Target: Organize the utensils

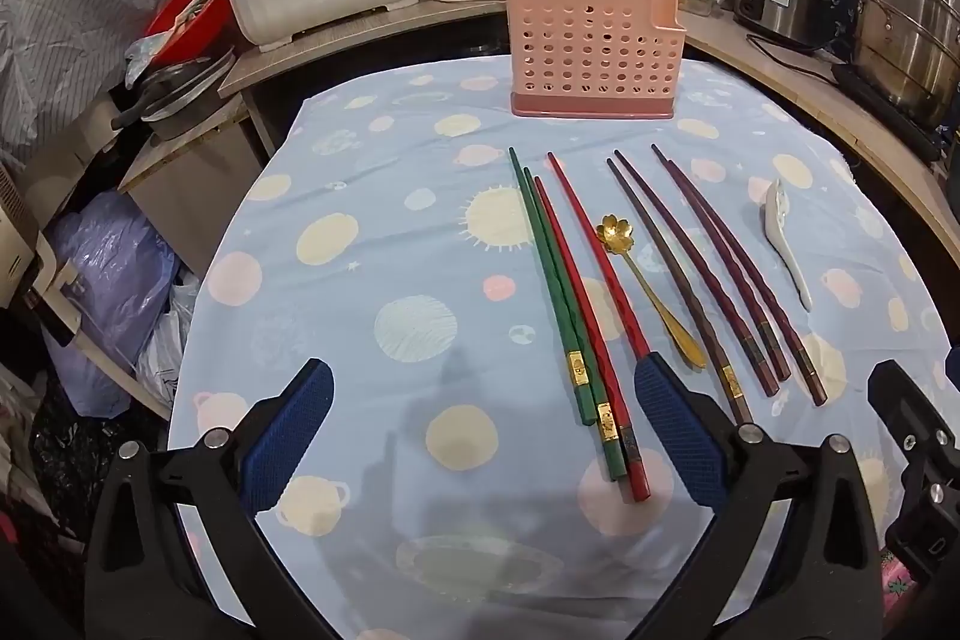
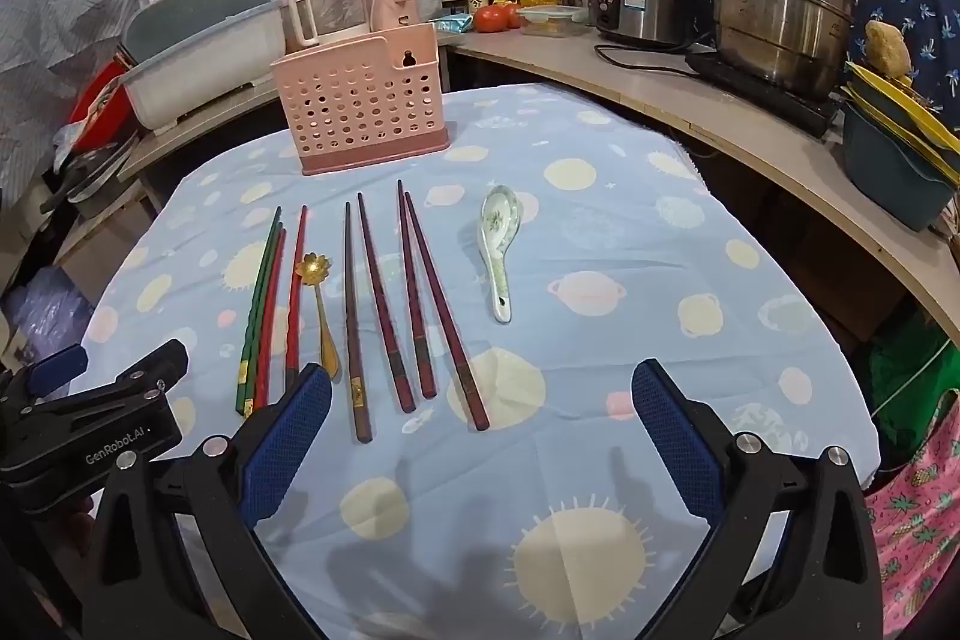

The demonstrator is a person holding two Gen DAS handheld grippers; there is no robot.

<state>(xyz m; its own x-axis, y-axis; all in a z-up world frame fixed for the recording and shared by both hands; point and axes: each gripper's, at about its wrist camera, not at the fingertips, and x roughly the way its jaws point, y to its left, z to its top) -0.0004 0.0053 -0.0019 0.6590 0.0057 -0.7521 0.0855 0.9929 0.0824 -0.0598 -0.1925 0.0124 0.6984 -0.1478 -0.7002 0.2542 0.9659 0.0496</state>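
I have both grippers hanging over the blue planet-print tablecloth [image 2: 600, 280], the left gripper [image 1: 480, 430] and right gripper [image 2: 480, 430] each spread wide and holding nothing. The chopsticks [image 1: 558, 292] lie in a row with a gold flower spoon [image 1: 645, 280] among them and a ceramic soup spoon [image 2: 499, 244] to their right. Behind stands the pink perforated utensil holder [image 1: 594, 46], seemingly empty.

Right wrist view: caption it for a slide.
Open right hand-held gripper above chopsticks, two spoons, and an empty-looking pink holder.
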